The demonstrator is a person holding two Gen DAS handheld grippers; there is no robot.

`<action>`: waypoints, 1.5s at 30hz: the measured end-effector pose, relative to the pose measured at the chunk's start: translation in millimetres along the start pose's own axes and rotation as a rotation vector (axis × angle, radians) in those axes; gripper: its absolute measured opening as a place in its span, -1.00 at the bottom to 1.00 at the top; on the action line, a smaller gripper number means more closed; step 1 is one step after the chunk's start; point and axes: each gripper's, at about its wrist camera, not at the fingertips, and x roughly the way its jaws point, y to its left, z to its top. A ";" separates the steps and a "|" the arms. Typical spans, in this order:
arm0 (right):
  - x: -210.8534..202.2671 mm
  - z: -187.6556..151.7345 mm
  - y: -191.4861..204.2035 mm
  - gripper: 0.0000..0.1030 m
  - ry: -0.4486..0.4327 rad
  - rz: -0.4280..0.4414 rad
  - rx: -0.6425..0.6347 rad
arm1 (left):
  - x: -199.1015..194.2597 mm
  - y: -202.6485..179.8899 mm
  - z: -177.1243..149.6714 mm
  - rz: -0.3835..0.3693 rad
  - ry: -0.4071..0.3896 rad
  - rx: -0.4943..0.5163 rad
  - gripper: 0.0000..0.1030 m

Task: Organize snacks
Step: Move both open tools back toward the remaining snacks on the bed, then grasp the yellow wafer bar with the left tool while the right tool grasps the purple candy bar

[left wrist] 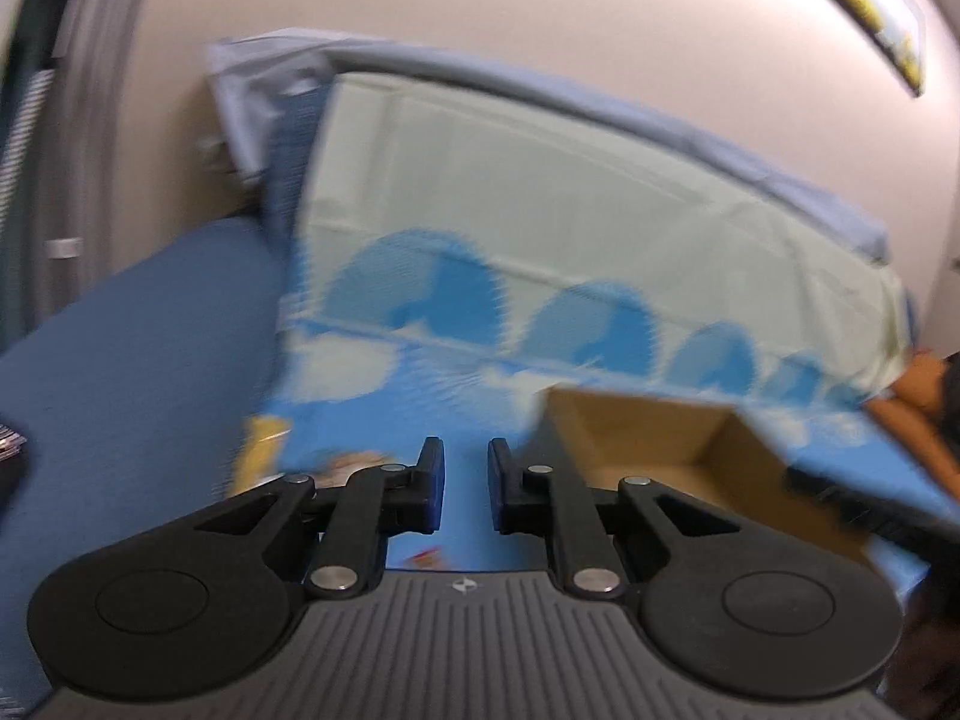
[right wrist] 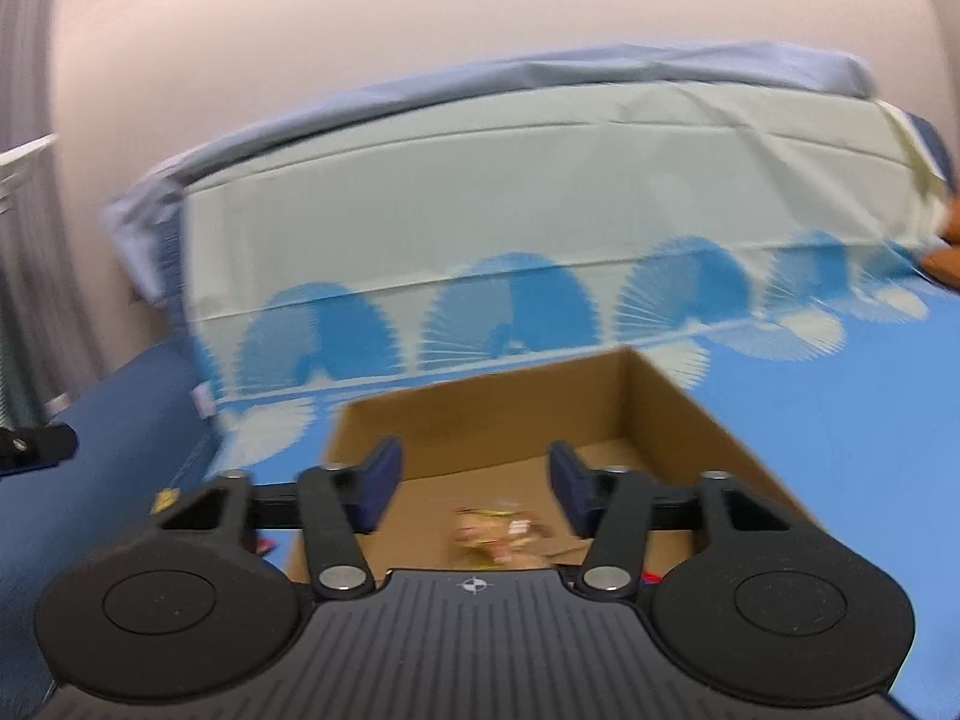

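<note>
An open brown cardboard box (right wrist: 480, 414) sits on a blue cloth with pale fan shapes (right wrist: 840, 420). A blurred yellowish snack packet (right wrist: 492, 531) lies on the box floor. My right gripper (right wrist: 475, 456) hovers over the box, open, with nothing pressed between its blue pads. In the left wrist view the same box (left wrist: 630, 420) is to the right of my left gripper (left wrist: 465, 450), whose pads stand a narrow gap apart with nothing between them. A yellow packet (left wrist: 261, 450) lies blurred on the cloth to its left.
A pale green and blue sheet (right wrist: 540, 192) is draped over a raised backing behind the box, against a plain wall. A dark blue cushioned surface (left wrist: 120, 360) extends to the left. Something orange (right wrist: 948, 252) lies at the far right edge.
</note>
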 end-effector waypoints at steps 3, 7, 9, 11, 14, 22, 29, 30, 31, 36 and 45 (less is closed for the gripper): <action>-6.2 -6.4 27.3 -0.33 -0.014 0.105 -0.083 | -0.8 32.4 -30.7 0.068 0.043 0.012 -0.68; -13.7 -20.1 66.2 -0.33 0.001 0.243 -0.181 | -2.9 56.8 -72.8 0.109 0.076 0.039 -0.68; -14.8 -28.4 84.5 -0.33 0.033 0.307 -0.225 | -4.0 68.7 -76.4 0.110 0.083 -0.025 -0.68; -17.7 -38.8 103.8 -0.33 0.059 0.357 -0.282 | -5.5 77.7 -74.6 0.100 0.066 -0.074 -0.68; -21.2 -50.4 127.3 -0.33 0.082 0.397 -0.364 | -1.5 80.9 -76.7 0.093 0.090 -0.097 -0.68; 15.6 -71.3 149.8 -0.33 0.203 0.340 -0.415 | -6.4 86.6 -75.0 0.067 0.064 -0.123 -0.68; 68.5 -83.9 171.1 -0.21 0.346 0.197 -0.484 | -2.6 85.7 -74.5 0.067 0.073 -0.112 -0.68; 74.8 -84.6 173.0 -0.17 0.348 0.192 -0.483 | -1.7 84.9 -74.2 0.072 0.076 -0.108 -0.68; 82.2 -85.7 175.0 -0.14 0.345 0.186 -0.483 | -0.2 84.0 -73.6 0.079 0.082 -0.102 -0.68; 109.6 -94.5 173.8 -0.02 0.374 0.171 -0.463 | 21.6 76.1 -65.4 0.139 0.092 -0.015 -0.68; 128.5 -106.2 163.8 -0.10 0.467 0.178 -0.392 | 139.6 55.5 -28.2 0.343 0.154 0.182 -0.52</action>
